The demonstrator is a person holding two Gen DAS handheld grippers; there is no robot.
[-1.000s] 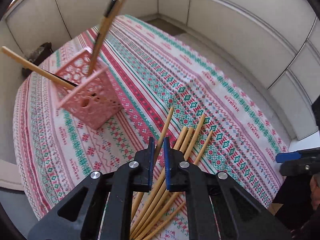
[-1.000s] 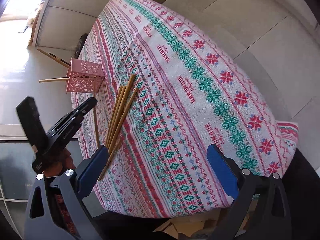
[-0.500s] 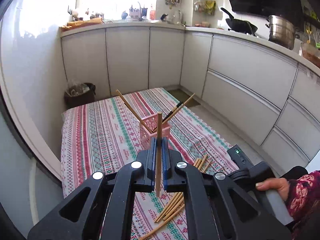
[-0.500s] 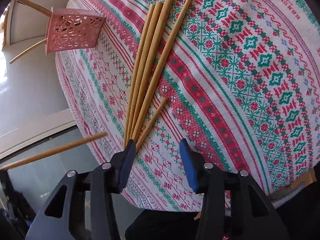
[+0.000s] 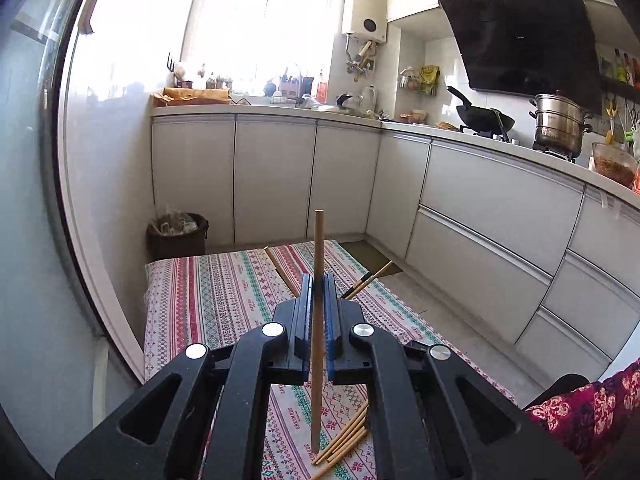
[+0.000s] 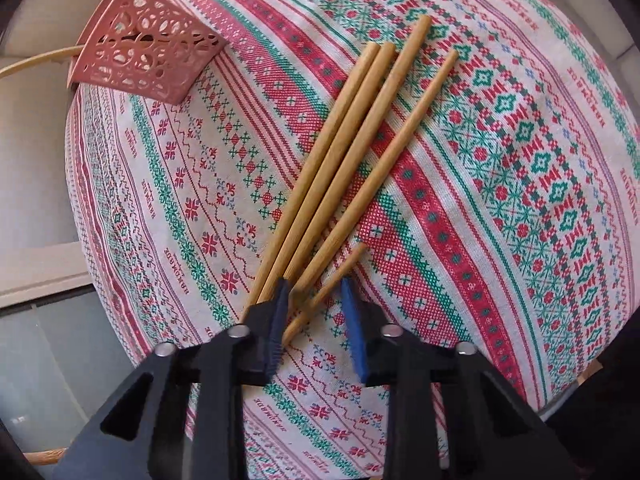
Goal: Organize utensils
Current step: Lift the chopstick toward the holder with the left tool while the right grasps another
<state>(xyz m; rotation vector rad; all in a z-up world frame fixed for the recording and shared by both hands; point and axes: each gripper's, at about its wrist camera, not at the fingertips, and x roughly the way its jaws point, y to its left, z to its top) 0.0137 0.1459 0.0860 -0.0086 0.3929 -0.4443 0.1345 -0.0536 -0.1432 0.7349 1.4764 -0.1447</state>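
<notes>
- Left tongs (image 5: 318,312): closed on one upright chopstick (image 5: 319,248); transfer to pink basket (image 6: 140,54) judged due.
- Right tongs (image 6: 316,312): parted around loose chopsticks (image 6: 348,152); closing needed.

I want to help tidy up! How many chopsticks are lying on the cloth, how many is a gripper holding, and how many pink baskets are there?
Chopsticks lying on the cloth: 5
Chopstick held in the left gripper: 1
Pink basket: 1
Total: 7
</notes>
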